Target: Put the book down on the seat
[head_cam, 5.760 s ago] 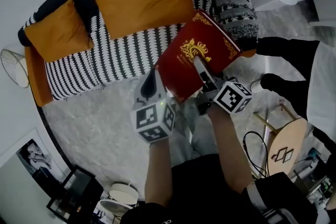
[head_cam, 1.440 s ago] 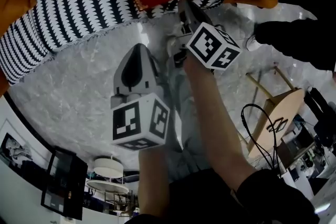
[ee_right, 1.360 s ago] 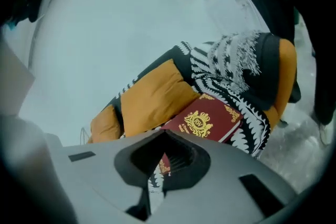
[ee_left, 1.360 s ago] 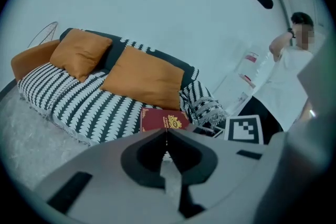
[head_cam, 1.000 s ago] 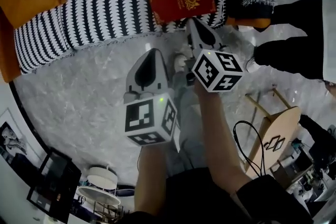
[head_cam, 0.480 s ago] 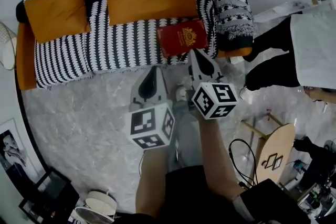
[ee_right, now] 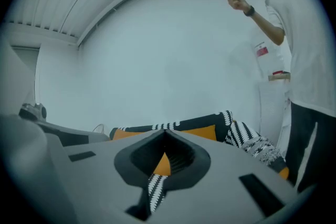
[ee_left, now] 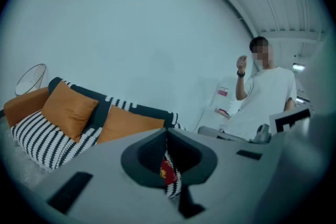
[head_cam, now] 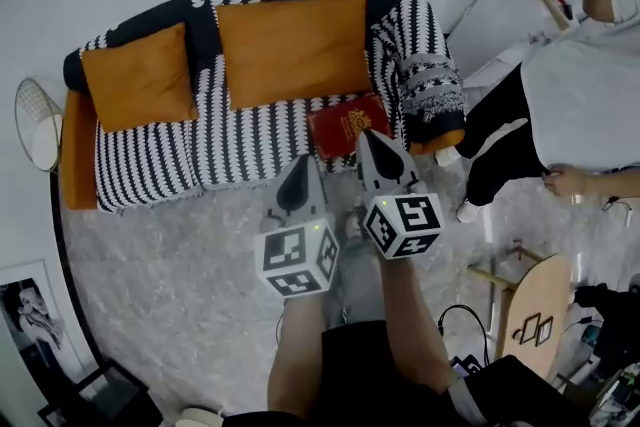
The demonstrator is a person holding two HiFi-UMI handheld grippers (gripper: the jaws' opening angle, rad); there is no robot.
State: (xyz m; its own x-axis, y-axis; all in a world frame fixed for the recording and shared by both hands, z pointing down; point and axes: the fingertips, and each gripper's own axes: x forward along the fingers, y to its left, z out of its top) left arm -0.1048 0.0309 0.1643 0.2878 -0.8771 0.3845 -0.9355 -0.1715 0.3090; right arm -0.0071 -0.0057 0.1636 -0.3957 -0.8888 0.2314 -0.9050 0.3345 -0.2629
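The red book point(head_cam: 347, 125) with a gold crest lies flat on the seat of the black-and-white patterned sofa point(head_cam: 240, 150), near its right end, below the large orange cushion point(head_cam: 293, 50). Both grippers hang over the grey carpet in front of the sofa, apart from the book. My right gripper point(head_cam: 367, 137) is shut and empty, its tip just short of the book's near edge. My left gripper point(head_cam: 303, 162) is shut and empty too, a little lower and to the left. In the left gripper view a sliver of the book point(ee_left: 167, 171) shows behind the closed jaws.
A smaller orange cushion point(head_cam: 138, 77) leans at the sofa's left. A person point(head_cam: 560, 105) in a white shirt stands at the right by a white cabinet point(head_cam: 520, 10). A wooden stool point(head_cam: 533, 315) and cables lie at lower right. A wire basket point(head_cam: 38, 123) stands at far left.
Earlier both grippers held the book up; it then lay on the seat. Over the last second both grippers drew back from the sofa and the view widened. The book has not moved.
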